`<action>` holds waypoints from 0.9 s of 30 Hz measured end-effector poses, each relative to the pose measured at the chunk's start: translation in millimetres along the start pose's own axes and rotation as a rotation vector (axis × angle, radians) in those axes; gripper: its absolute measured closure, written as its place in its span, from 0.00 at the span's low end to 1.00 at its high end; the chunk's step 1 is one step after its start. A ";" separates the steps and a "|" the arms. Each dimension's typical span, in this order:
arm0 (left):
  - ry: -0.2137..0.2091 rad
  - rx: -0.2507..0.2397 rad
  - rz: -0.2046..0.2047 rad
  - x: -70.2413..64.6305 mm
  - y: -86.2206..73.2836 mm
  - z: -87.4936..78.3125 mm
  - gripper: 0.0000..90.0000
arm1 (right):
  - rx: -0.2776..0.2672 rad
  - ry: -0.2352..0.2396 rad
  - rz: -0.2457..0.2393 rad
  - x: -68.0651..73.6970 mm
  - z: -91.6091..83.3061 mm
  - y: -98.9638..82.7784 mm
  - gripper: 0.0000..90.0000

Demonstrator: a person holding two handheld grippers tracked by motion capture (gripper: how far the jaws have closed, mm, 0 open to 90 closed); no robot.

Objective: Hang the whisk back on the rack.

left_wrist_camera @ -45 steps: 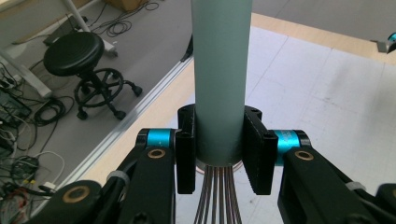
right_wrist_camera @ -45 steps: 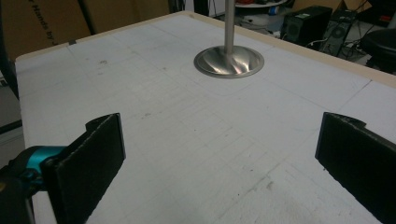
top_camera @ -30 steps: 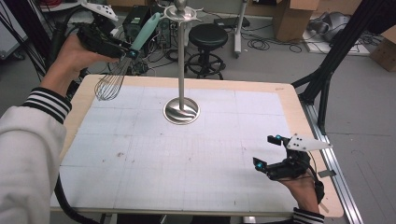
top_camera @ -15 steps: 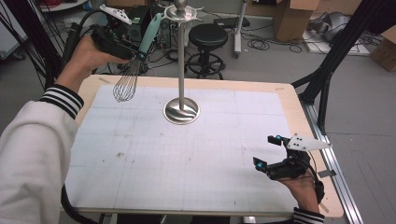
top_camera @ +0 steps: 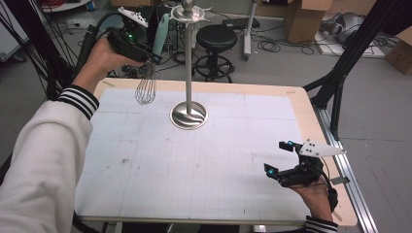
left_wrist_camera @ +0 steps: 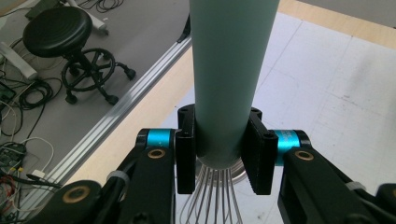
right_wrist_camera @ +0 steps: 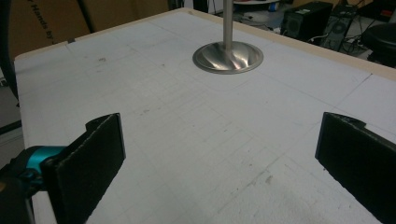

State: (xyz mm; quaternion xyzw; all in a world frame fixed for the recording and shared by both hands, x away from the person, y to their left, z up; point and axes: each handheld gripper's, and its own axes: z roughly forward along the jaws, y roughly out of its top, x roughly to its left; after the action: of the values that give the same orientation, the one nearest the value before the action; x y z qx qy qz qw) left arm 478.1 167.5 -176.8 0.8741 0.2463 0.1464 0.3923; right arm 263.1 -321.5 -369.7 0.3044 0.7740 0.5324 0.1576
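Note:
My left gripper (top_camera: 151, 57) is raised above the table's far left corner, shut on the pale green handle (top_camera: 160, 35) of a wire whisk (top_camera: 145, 87), whose wires hang down. In the left gripper view the handle (left_wrist_camera: 229, 70) sits clamped between the two black pads (left_wrist_camera: 186, 154), the wires (left_wrist_camera: 217, 196) showing below. A metal stand (top_camera: 188, 115) with a round base and a tall pole (top_camera: 188, 58) rises just right of the whisk. My right gripper (top_camera: 281, 159) rests low at the table's near right, open, nothing between its pads (right_wrist_camera: 88, 158).
The white gridded mat (top_camera: 194, 160) covers the wooden table (top_camera: 311, 121). A black stool (top_camera: 215, 38), cables and cardboard boxes (top_camera: 303, 19) lie on the floor beyond the far edge. A black frame leg (top_camera: 350, 53) stands at the right.
My left gripper has carried the whisk up and rightward toward the stand's top. The right gripper has stayed still.

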 end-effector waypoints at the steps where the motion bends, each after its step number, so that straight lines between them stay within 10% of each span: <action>1: -0.002 0.003 0.003 0.7 0.5 1.0 0.77 | 0.000 -0.001 0.002 0.0 -0.1 -0.1 0.01; 27: -0.025 -0.013 -0.007 6.2 6.2 20.0 0.77 | 0.002 -0.005 0.011 -4.4 -1.9 -3.6 0.01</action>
State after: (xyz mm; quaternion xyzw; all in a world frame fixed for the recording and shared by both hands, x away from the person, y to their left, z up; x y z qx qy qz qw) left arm 494.2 155.0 -184.7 0.8724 0.2434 0.1357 0.4017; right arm 264.3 -326.5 -372.7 0.3101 0.7724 0.5318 0.1562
